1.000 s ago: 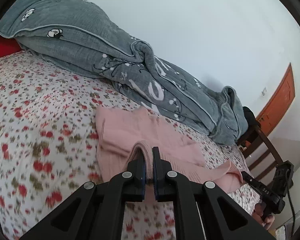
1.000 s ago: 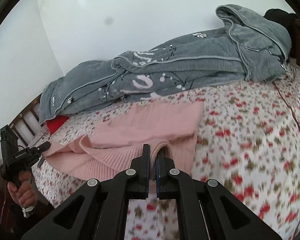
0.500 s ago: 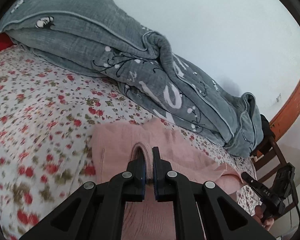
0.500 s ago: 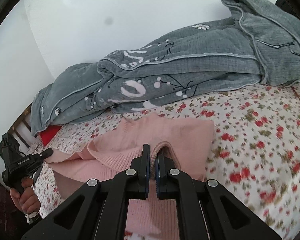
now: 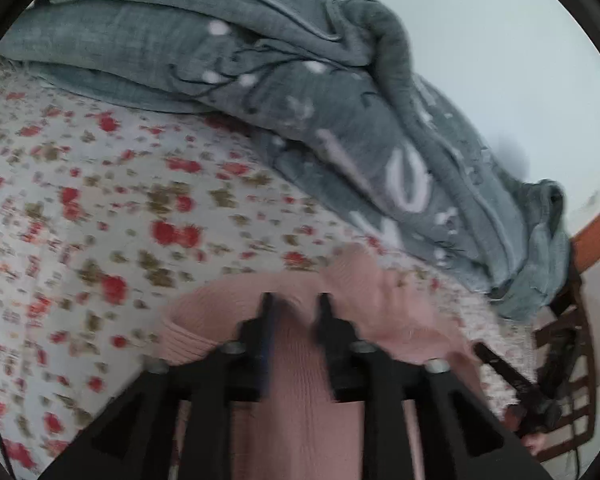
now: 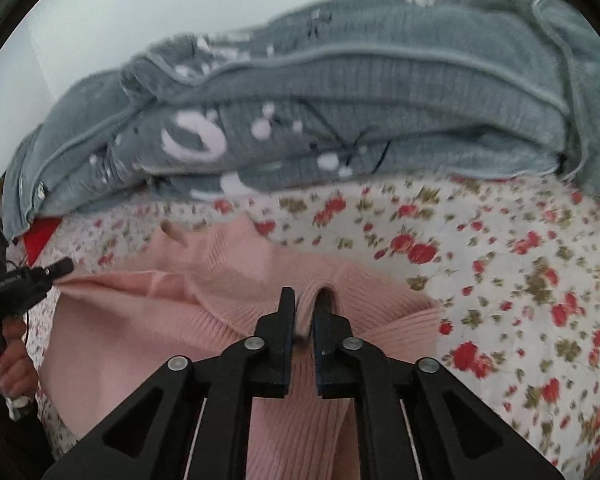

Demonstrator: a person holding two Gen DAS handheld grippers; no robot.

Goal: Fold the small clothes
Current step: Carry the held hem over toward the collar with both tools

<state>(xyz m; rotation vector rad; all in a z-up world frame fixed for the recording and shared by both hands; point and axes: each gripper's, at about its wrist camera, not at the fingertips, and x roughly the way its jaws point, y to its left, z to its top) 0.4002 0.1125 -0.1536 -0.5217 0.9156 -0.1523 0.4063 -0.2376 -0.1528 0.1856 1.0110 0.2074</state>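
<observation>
A pink ribbed knit sweater (image 6: 204, 312) lies on the floral bedsheet (image 6: 500, 280); it also shows in the left wrist view (image 5: 300, 400). My left gripper (image 5: 294, 312) has its jaws apart over the sweater's folded edge, with nothing pinched between them. My right gripper (image 6: 304, 308) stands with its jaws a little apart around a raised fold of the sweater's hem. The left wrist view is blurred. The other gripper shows at the edge of each view, at the left (image 6: 16, 280) and at the lower right (image 5: 516, 384).
A rolled grey blanket (image 6: 340, 120) with white letters lies along the wall behind the sweater, also in the left wrist view (image 5: 340, 100). A red pillow corner (image 6: 40, 236) peeks out at the left. A dark wooden chair (image 5: 568, 360) stands beside the bed.
Both grippers moved forward toward the blanket, carrying the sweater's hem over its body. The left jaws have opened and let go of the fabric; the right jaws have parted slightly.
</observation>
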